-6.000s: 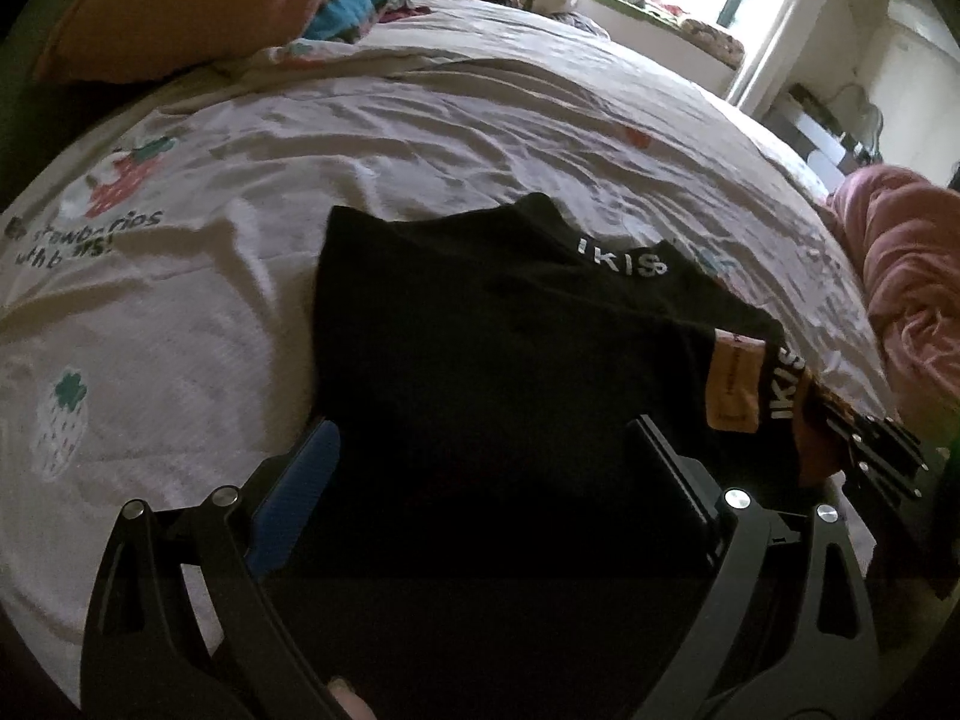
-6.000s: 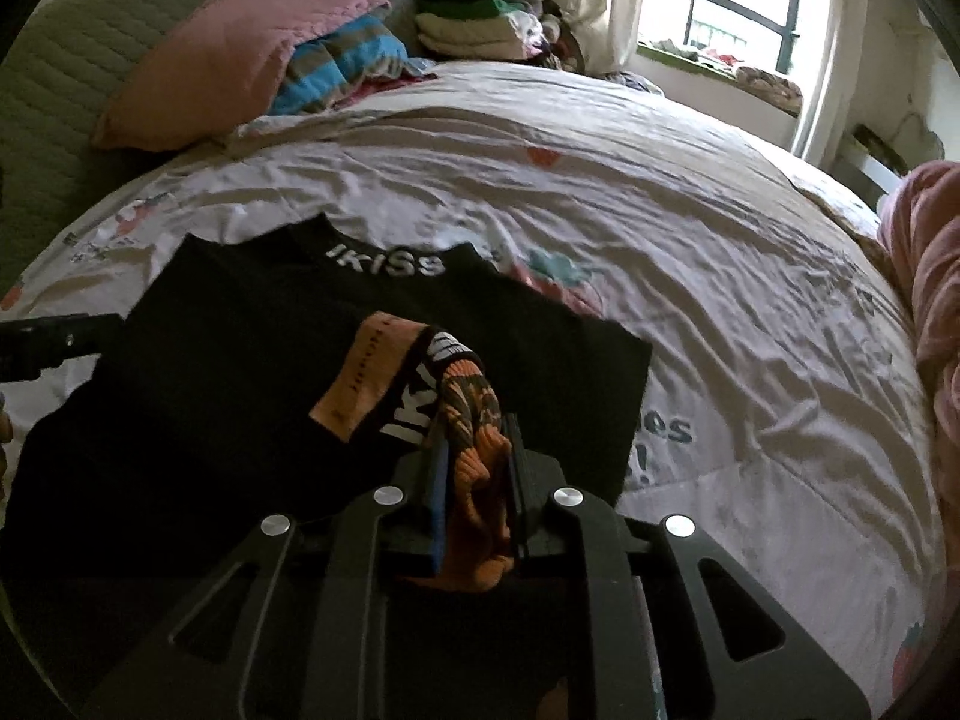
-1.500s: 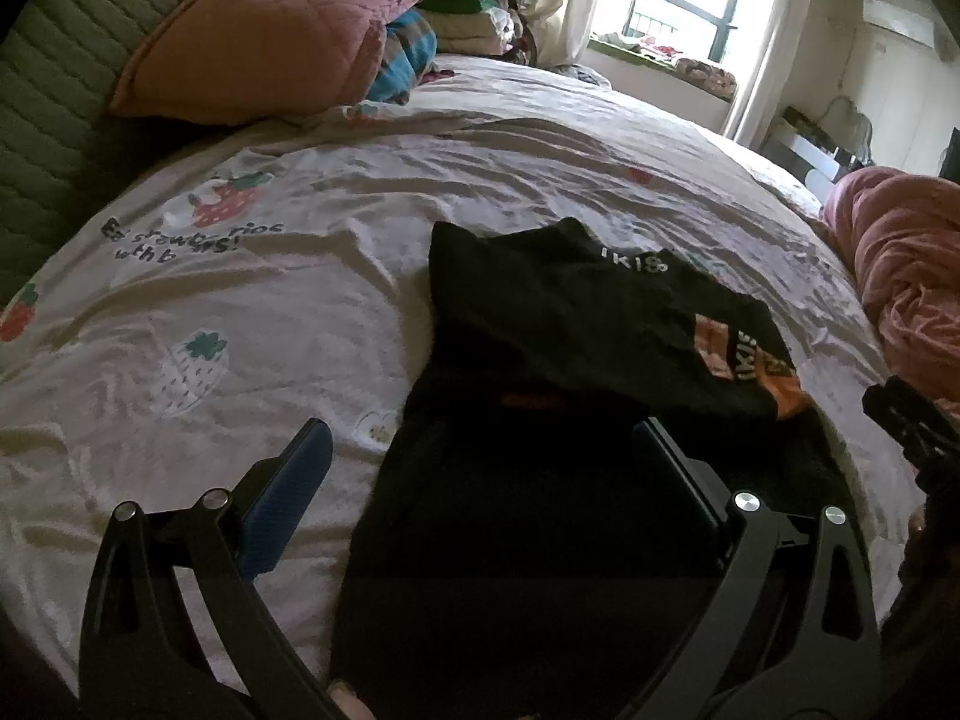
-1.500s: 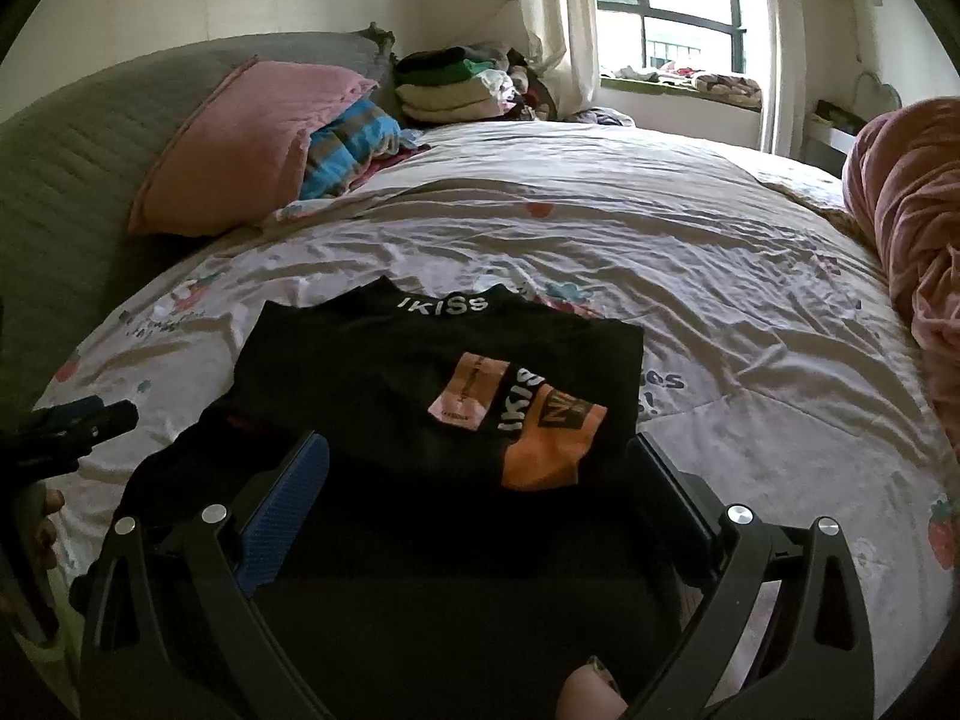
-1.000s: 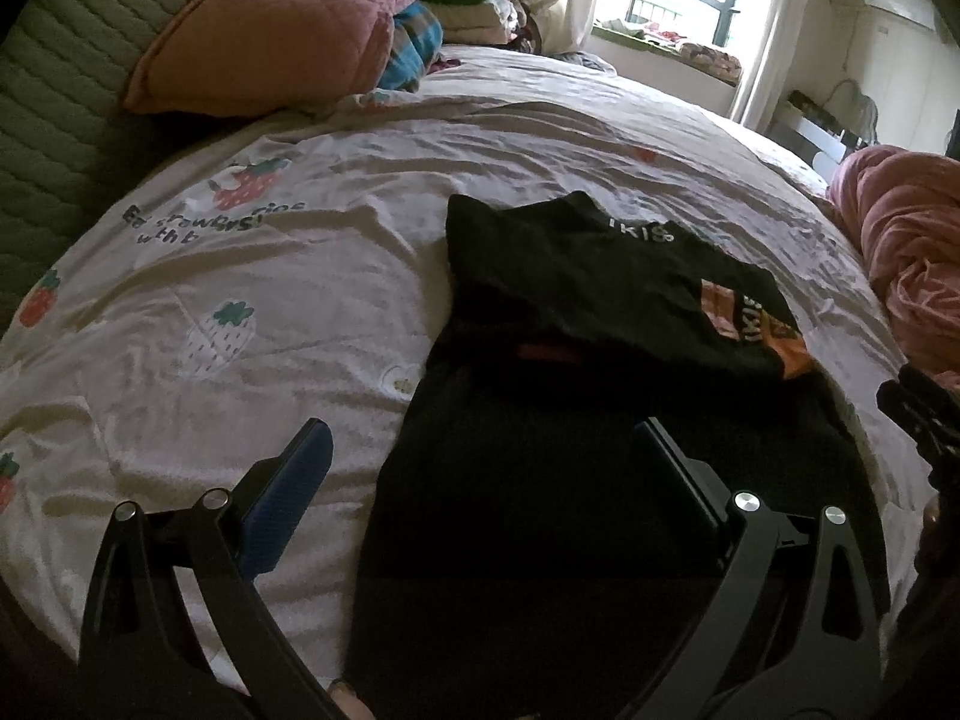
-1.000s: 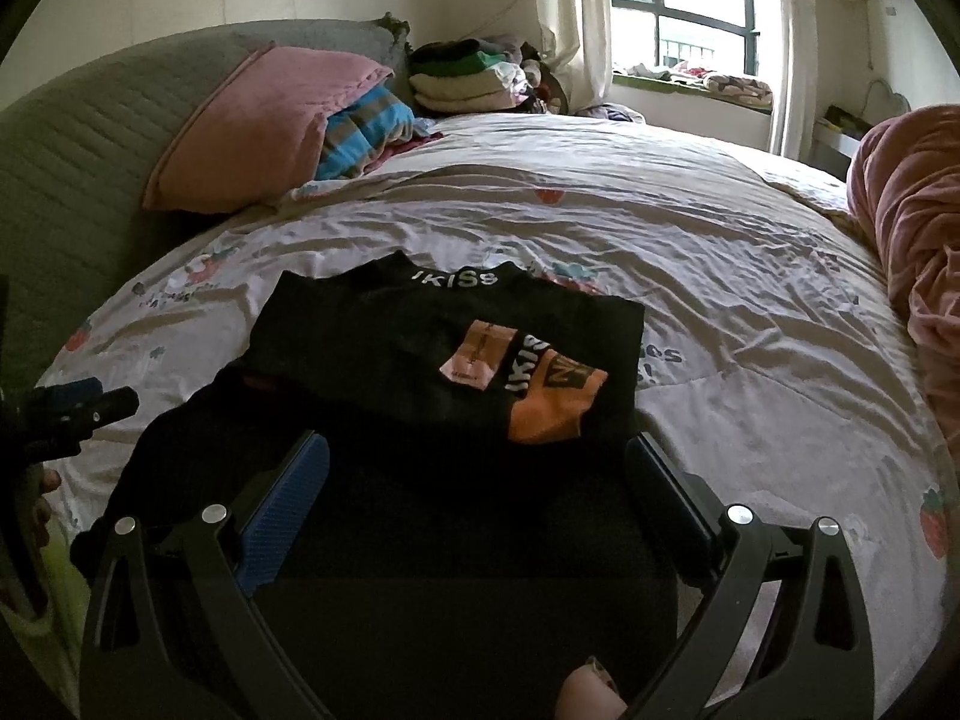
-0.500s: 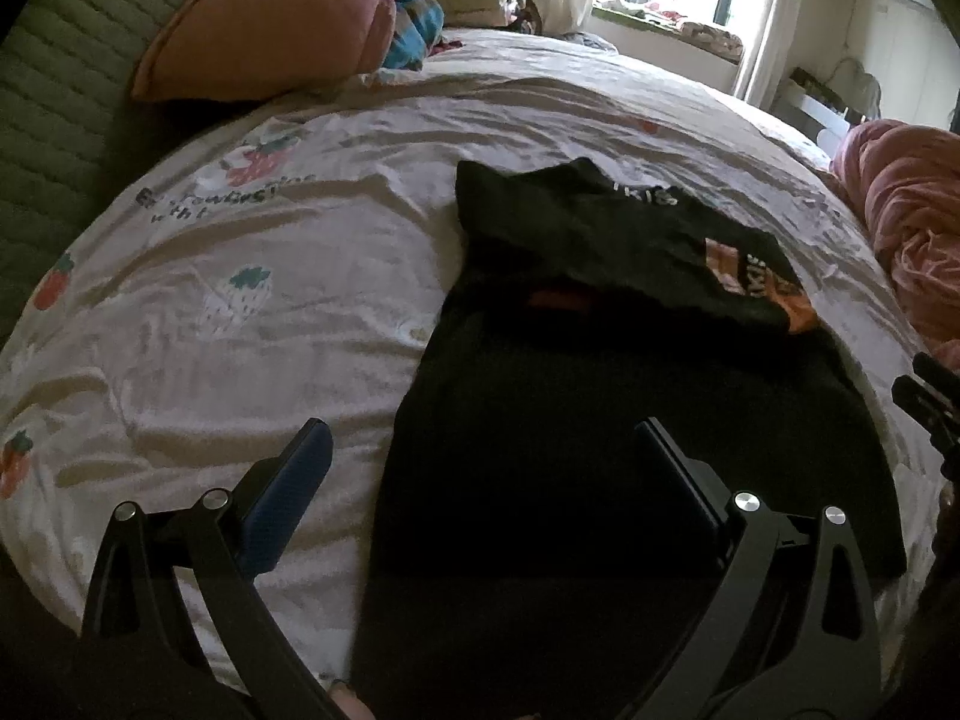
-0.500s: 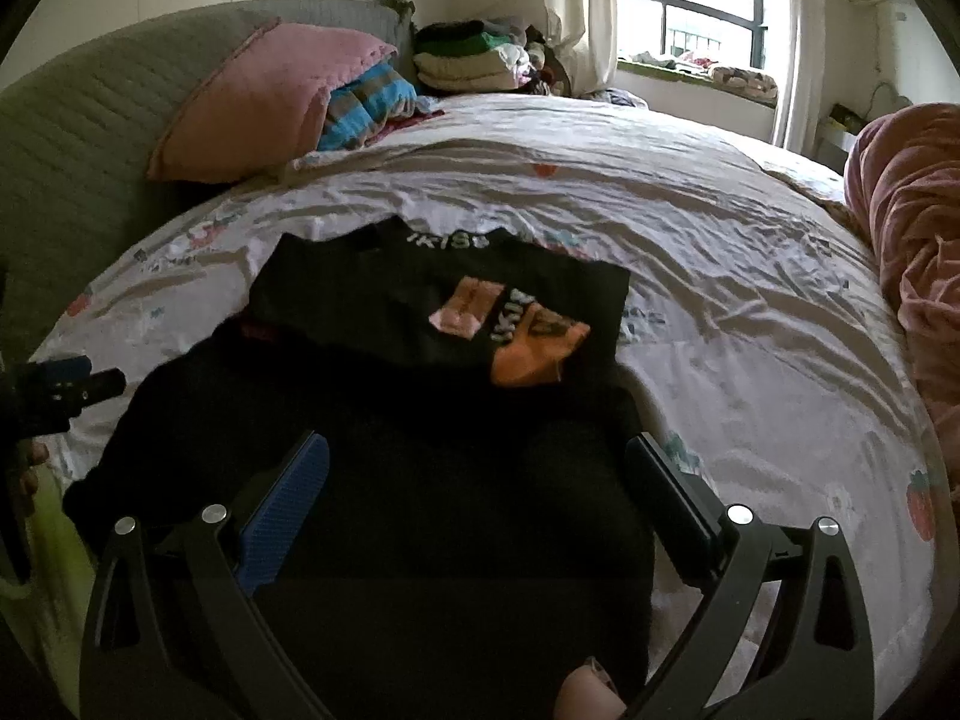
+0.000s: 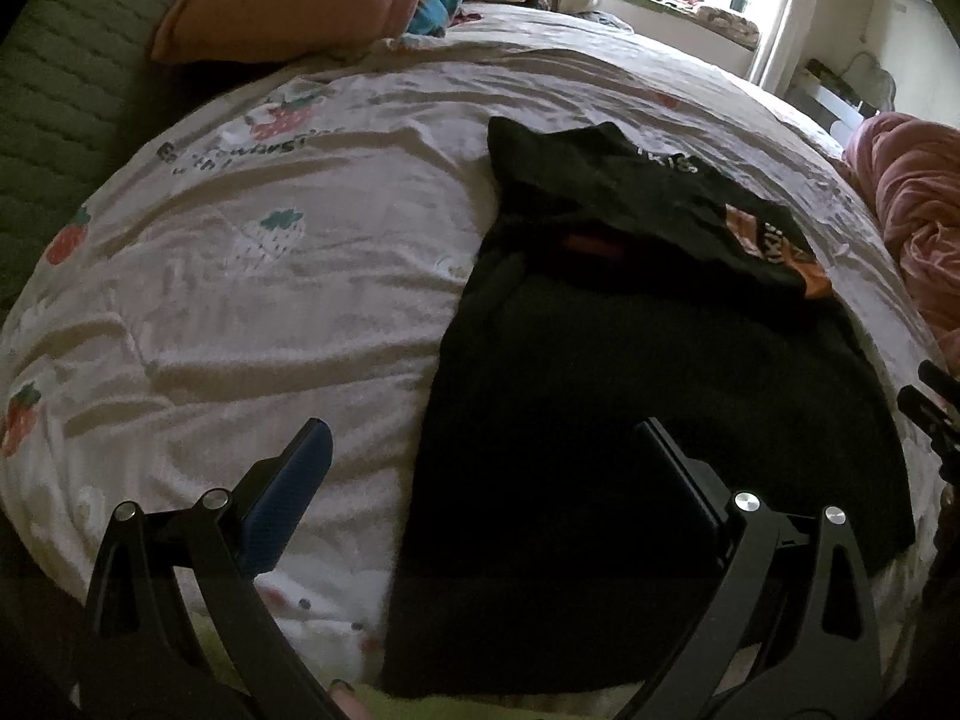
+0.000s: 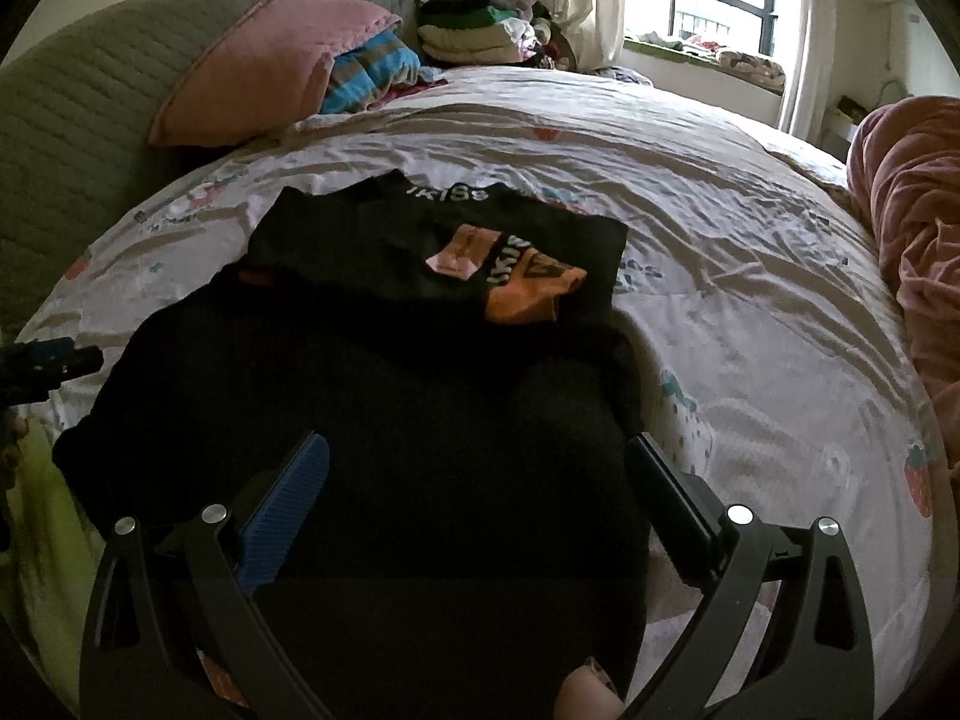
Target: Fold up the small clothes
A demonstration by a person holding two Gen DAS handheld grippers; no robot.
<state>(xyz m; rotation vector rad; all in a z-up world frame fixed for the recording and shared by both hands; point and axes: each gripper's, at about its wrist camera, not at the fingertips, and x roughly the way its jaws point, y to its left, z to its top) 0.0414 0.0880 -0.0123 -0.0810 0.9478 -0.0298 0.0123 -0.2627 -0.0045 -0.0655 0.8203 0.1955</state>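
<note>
The left tool [image 9: 483, 456] hangs over the near edge of the bed [image 9: 312, 312] with its two fingers spread wide apart and nothing between them; its blue-padded finger [image 9: 288, 492] sits above the strawberry-print sheet [image 9: 180, 324], its black finger above the dark cloth; the right tool [image 10: 480, 468] is likewise spread apart and empty, both fingers over the same cloth; a large black garment [image 10: 372, 420] lies spread flat on the sheet at the near side of the bed; on its far end rests a smaller black garment [image 10: 384, 240], folded, with white lettering at its far edge and an orange-and-pink printed part [image 10: 516, 282] turned up on top; a pink pillow [image 10: 270, 60] leans on the green quilted headboard [image 10: 78, 102], a striped blue cloth [image 10: 372, 72] just beside it and a stack of folded clothes [image 10: 474, 30] beyond; a pink blanket [image 10: 912, 192] is heaped at the right edge of the bed, well apart from the garments; a window [image 10: 696, 0] stands behind.
</note>
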